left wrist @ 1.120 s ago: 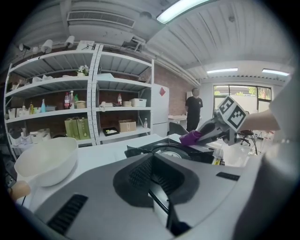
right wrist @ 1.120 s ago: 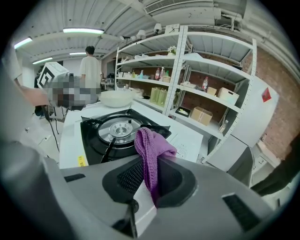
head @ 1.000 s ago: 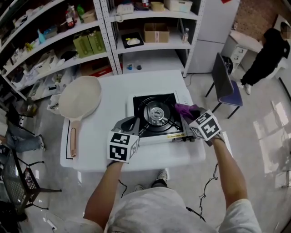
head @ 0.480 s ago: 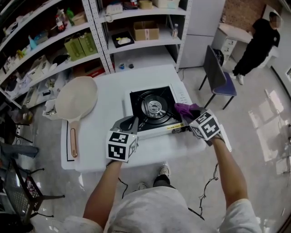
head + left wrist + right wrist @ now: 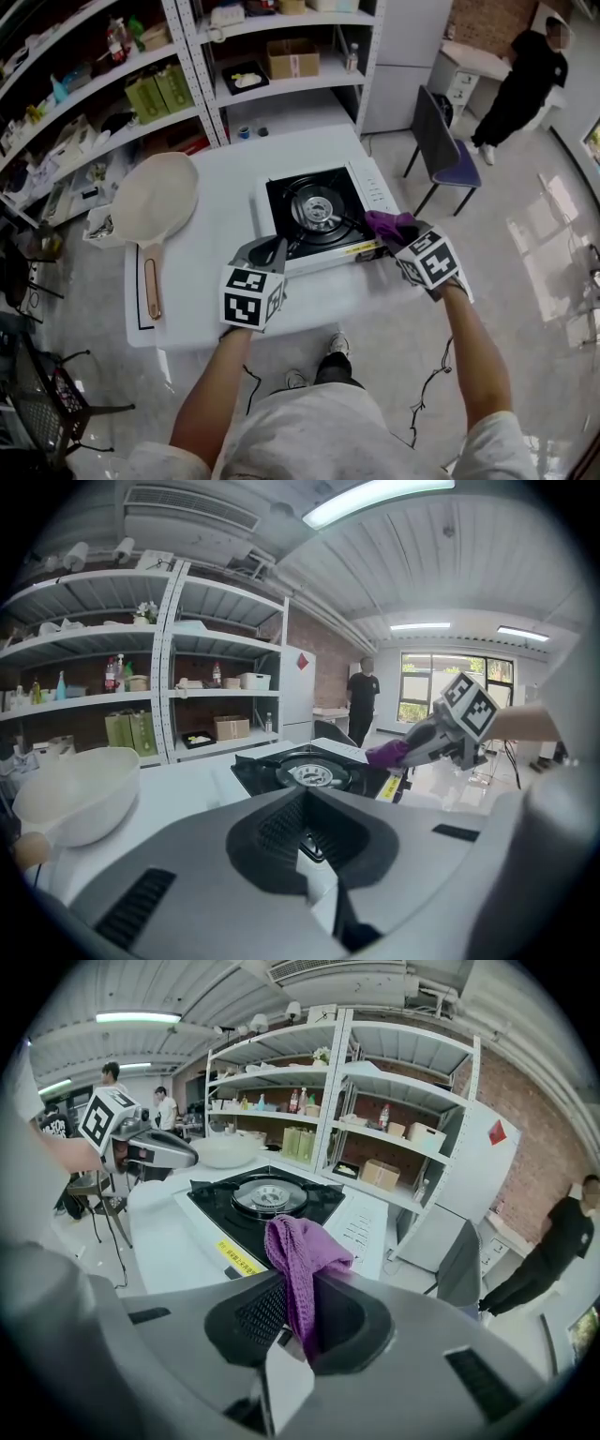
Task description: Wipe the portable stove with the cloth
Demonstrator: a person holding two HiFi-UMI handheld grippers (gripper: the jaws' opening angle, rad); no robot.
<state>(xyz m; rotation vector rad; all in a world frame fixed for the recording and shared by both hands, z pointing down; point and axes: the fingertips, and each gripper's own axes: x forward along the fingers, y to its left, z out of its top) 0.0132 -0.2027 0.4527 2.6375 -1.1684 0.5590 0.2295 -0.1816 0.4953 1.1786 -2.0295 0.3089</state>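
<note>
The portable stove [image 5: 319, 217], black-topped with a round burner, sits on the white table [image 5: 216, 234]. My right gripper [image 5: 405, 240] is shut on a purple cloth [image 5: 388, 223], which hangs over the stove's front right corner. In the right gripper view the cloth [image 5: 300, 1246] stands up between the jaws in front of the stove [image 5: 267, 1196]. My left gripper [image 5: 272, 253] lies at the stove's front left corner, jaws together with nothing in them. The left gripper view shows the stove [image 5: 309, 772], the cloth [image 5: 384, 754] and the right gripper [image 5: 427, 742] beyond.
A cream frying pan [image 5: 155, 202] with a long handle lies on the table's left side. Metal shelves [image 5: 187, 84] with boxes and bottles stand behind the table. A purple chair [image 5: 441, 145] and a person in black [image 5: 520, 80] are at the right rear.
The head view has shifted a little. Both grippers keep nearly the same places at the stove's front corners, with the cloth still at the right one.
</note>
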